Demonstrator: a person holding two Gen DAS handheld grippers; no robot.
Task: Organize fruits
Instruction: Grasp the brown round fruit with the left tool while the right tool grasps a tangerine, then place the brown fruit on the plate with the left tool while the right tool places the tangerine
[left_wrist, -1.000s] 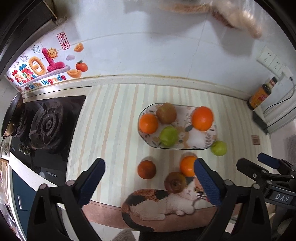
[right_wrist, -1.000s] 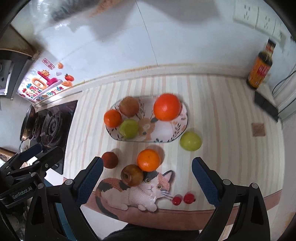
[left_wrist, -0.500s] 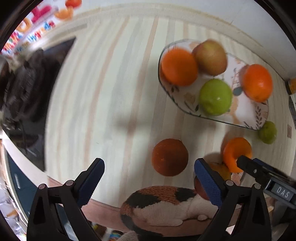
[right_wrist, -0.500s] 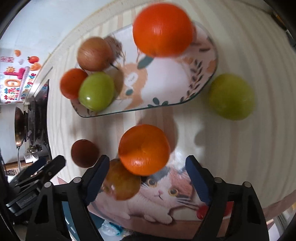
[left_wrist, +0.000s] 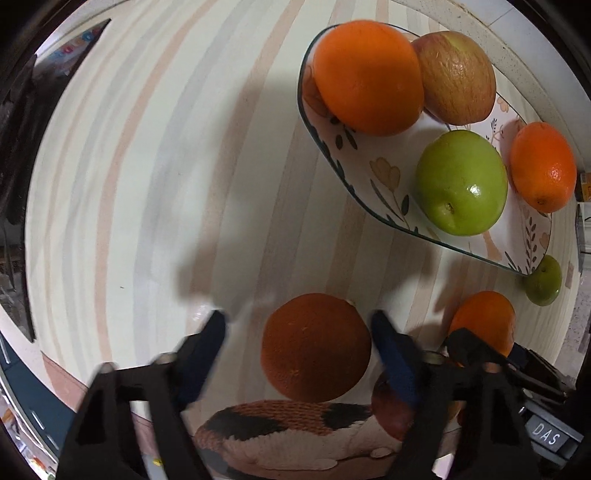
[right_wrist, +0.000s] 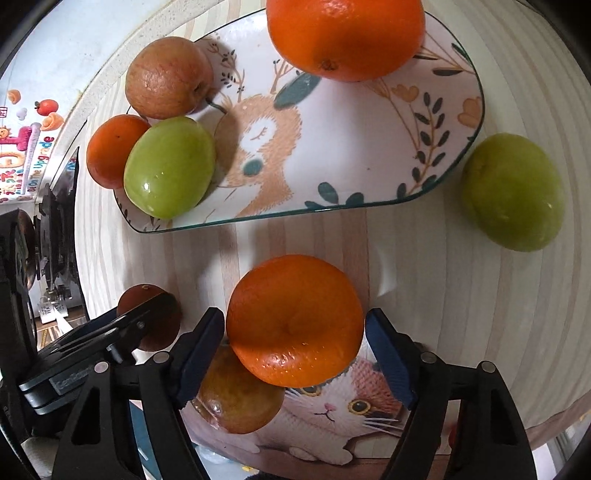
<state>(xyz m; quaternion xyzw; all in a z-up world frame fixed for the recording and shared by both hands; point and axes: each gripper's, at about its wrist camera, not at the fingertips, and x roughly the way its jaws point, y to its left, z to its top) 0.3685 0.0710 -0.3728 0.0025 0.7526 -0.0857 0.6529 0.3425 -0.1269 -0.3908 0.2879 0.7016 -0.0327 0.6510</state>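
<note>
Left tongs (left_wrist: 299, 332) spread, their blue pads flanking a dark reddish-brown orange (left_wrist: 316, 347) that sits on the striped mat (left_wrist: 166, 166) of the bench; gaps show on both sides of the fruit, the pad tips blurred. Right tongs (right_wrist: 295, 328) likewise spread around a bright orange (right_wrist: 294, 320), the left pad touching or nearly touching its skin, the right pad just beside it. A brownish apple (right_wrist: 238, 398) lies against the near underside of this orange, partly under the left pad, on the cat print (right_wrist: 332, 406) at the mat's near edge.

The oval plate (right_wrist: 332, 166) lies beyond both tongs, its dark-rimmed near edge separated from the bright orange by a strip of bare mat. On it: a large orange (right_wrist: 345, 37) at the far right end, a russet apple (right_wrist: 168, 77), a small orange (right_wrist: 114, 149) and a green apple (right_wrist: 170, 166) clustered at the left end; the painted centre is uncovered. A second green apple (right_wrist: 513, 192) rests on the mat just outside the plate's right rim. In the left view, open striped mat extends leftward to the stove (left_wrist: 14, 147).
</note>
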